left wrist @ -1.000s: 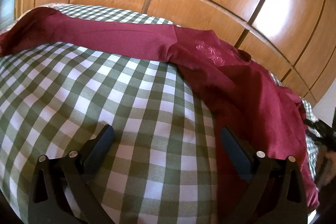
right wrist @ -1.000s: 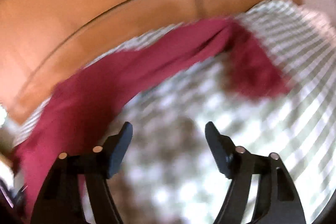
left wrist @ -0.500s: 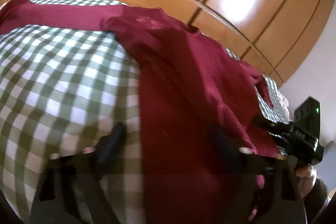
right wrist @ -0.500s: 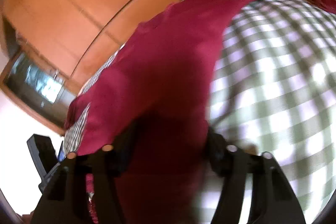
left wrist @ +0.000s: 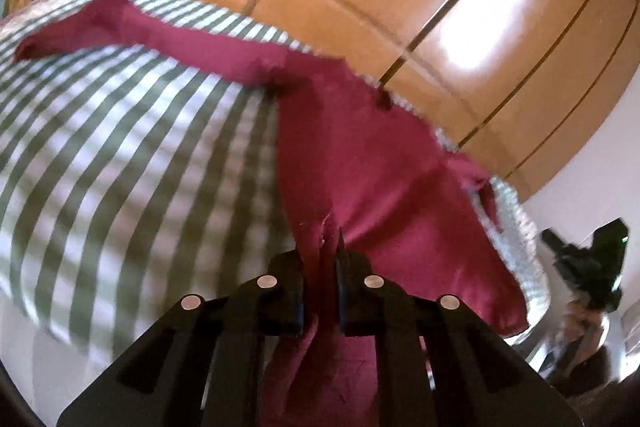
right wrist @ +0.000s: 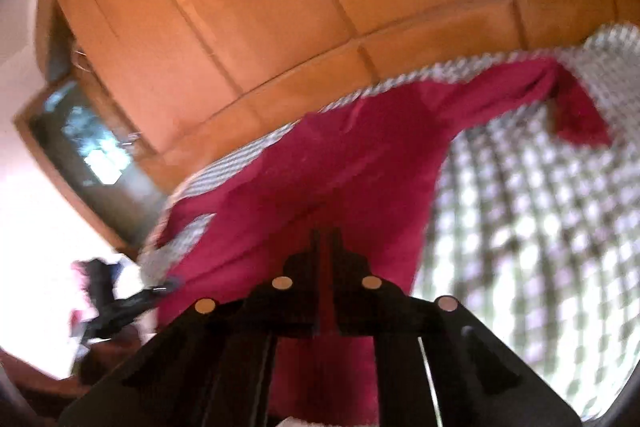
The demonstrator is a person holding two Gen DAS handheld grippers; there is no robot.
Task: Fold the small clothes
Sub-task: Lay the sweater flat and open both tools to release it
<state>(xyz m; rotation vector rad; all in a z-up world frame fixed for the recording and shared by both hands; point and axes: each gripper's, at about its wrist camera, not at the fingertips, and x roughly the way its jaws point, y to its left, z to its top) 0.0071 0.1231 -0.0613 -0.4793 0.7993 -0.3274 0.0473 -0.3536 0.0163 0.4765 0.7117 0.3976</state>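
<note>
Both tools, left and right, have just closed, each pinching the shirt's hem nearest it.

checked cloth motion-blurred, red garment cut off at btm edge, other gripper too blurred

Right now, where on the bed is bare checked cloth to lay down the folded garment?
Free: the wide checked sheet below the red garment's long sleeve, and the checked area right of its body in the right wrist view. Crowded: the strip toward the wooden wardrobe, where both grippers pinch its hem.
</note>
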